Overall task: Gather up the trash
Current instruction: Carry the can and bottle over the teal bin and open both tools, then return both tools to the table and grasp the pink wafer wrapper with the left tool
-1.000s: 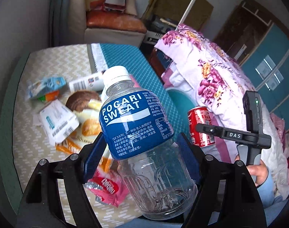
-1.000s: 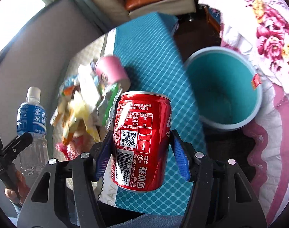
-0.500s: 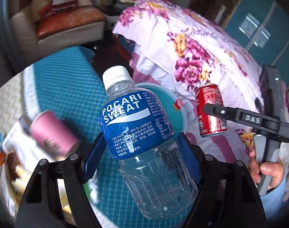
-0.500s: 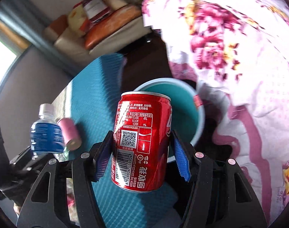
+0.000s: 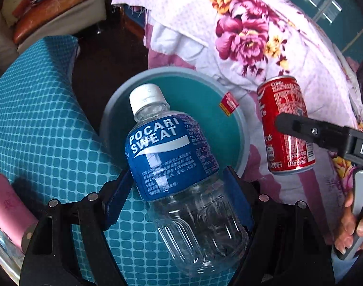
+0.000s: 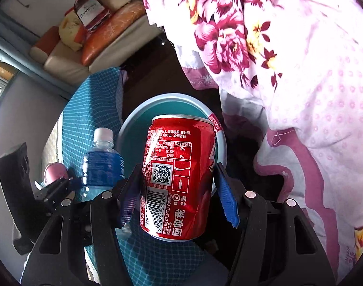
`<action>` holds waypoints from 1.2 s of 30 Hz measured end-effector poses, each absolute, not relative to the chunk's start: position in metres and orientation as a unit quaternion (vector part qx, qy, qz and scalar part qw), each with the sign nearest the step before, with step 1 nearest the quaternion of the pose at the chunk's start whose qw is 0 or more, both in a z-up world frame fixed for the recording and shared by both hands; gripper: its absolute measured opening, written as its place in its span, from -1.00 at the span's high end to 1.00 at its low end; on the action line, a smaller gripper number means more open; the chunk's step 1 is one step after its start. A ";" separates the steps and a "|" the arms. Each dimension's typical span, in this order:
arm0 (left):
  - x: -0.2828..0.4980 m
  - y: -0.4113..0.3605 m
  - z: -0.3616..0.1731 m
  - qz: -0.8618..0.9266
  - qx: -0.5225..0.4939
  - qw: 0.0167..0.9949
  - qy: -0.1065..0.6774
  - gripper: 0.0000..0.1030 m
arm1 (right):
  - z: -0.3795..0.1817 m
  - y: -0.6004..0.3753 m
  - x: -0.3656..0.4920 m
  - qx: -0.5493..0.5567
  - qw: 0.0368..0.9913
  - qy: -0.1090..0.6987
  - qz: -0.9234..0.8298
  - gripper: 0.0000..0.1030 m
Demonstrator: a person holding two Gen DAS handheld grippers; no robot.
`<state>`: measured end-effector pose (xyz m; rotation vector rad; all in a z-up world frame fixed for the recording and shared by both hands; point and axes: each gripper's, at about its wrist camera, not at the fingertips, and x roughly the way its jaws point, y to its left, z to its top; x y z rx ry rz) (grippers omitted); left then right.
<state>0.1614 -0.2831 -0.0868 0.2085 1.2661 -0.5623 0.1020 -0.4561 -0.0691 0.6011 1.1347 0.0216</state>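
Note:
My left gripper (image 5: 178, 194) is shut on a clear Pocari Sweat bottle (image 5: 174, 159) with a blue label and white cap. The bottle hangs, tilted, over the near edge of a round teal bin (image 5: 243, 124) on the floor. My right gripper (image 6: 178, 195) is shut on a red Coca-Cola can (image 6: 179, 178), which is upright above the same teal bin (image 6: 133, 121). In the left wrist view the can (image 5: 286, 124) hangs to the right of the bin's rim. In the right wrist view the bottle (image 6: 102, 159) is left of the can.
A teal checked cushion (image 5: 43, 124) lies left of the bin, with a pink cup (image 5: 7, 207) on its side at its near edge. A floral quilt (image 5: 253, 31) drapes over the bed right of the bin. A sofa with cushions (image 6: 105, 31) stands behind. Dark floor surrounds the bin.
Both grippers have swung right, away from the litter on the cushion, and lowered toward the teal bin. The bottle and can stay gripped; the bin now sits right under them.

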 end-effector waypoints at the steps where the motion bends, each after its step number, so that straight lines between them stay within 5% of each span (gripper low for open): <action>1: 0.161 -0.283 -0.089 -0.258 0.097 0.763 0.584 -0.52 | -0.071 -0.455 0.103 0.281 0.800 0.530 0.012 -0.12; 18: 0.145 -0.246 -0.067 -0.247 0.049 0.782 0.571 -0.61 | -0.082 -0.432 0.114 0.270 0.791 0.549 0.029 -0.12; 22: 0.139 -0.231 -0.054 -0.244 0.034 0.791 0.560 -0.80 | -0.083 -0.422 0.119 0.265 0.786 0.559 0.028 -0.13; 25: 0.134 -0.223 -0.046 -0.243 0.026 0.796 0.553 -0.80 | -0.082 -0.418 0.120 0.265 0.782 0.564 0.025 -0.45; 36: 0.100 -0.182 -0.028 -0.239 0.007 0.807 0.541 -0.80 | -0.061 -0.386 0.107 0.240 0.786 0.570 0.029 -0.50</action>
